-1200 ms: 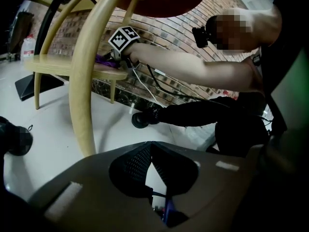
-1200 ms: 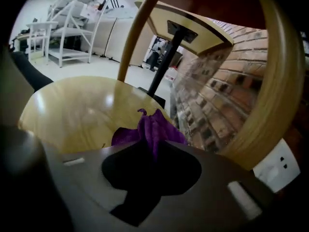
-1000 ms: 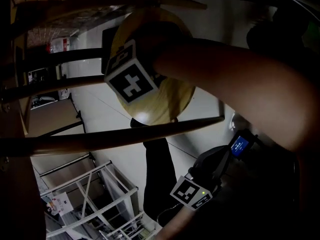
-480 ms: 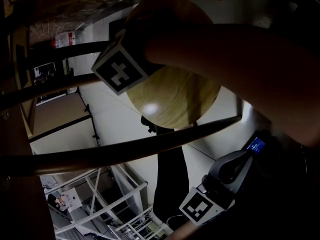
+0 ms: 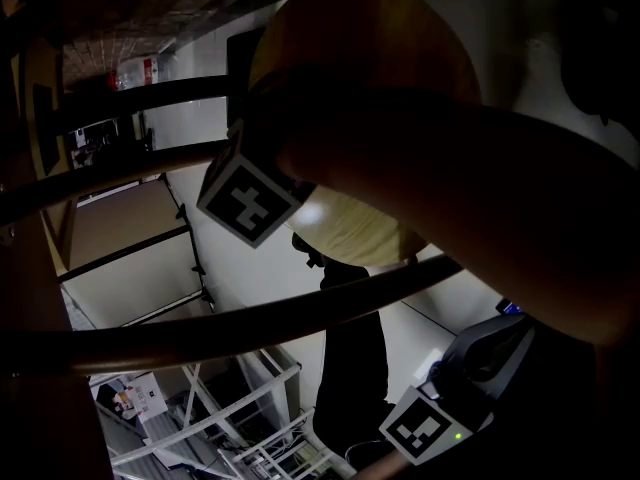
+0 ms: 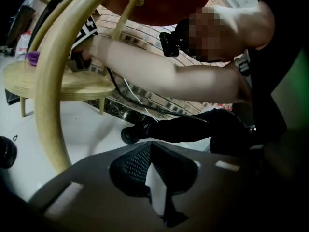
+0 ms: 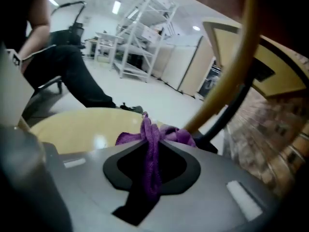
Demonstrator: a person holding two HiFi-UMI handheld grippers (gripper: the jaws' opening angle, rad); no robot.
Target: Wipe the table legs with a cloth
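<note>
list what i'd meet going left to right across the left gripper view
purple cloth → curved wooden leg → person's forearm

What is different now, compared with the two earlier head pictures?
In the head view, the right gripper, shut on the purple cloth, has shifted from over the round top toward its lower left edge. The left gripper has drifted toward the lower right corner. No grasp or release shows. The curved legs still cross the view.
</note>
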